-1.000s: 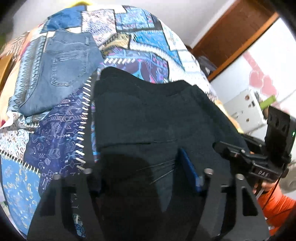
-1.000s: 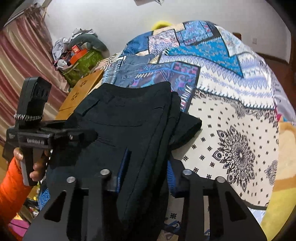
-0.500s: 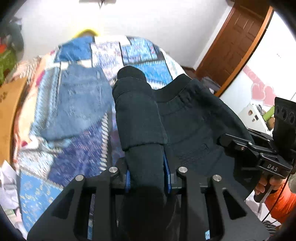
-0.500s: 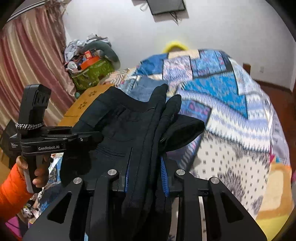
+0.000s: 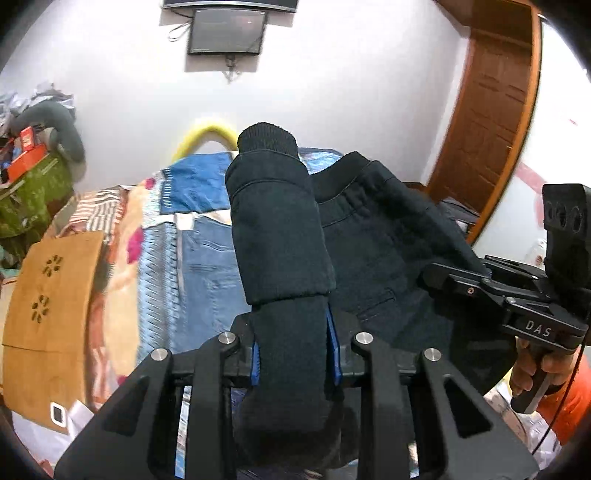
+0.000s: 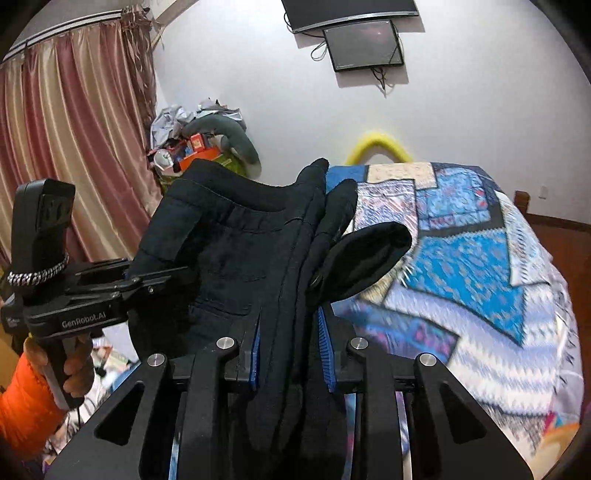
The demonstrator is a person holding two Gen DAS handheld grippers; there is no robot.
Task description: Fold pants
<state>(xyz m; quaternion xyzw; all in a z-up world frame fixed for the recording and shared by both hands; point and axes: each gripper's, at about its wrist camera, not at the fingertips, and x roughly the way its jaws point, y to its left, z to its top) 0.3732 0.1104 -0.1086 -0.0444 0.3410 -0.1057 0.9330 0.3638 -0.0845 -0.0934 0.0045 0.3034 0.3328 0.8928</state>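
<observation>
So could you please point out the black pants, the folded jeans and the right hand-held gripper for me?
black pants [image 5: 280, 229]: left wrist view, on the rolled leg.
folded jeans [image 5: 212, 273]: left wrist view, on the denim lying on the bed.
right hand-held gripper [image 6: 291, 354]: right wrist view, between its fingertips.

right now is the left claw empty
No, the left claw is shut on a bunched fold of the black pants, lifted above the bed.

Bright, even room light; soft shadows under wall screen [image 5: 226, 31]. Strong fisheye bending, dark corners. Motion blur on bedspread [image 6: 461, 295] and door [image 5: 491, 114]; black cloth loses detail.
</observation>
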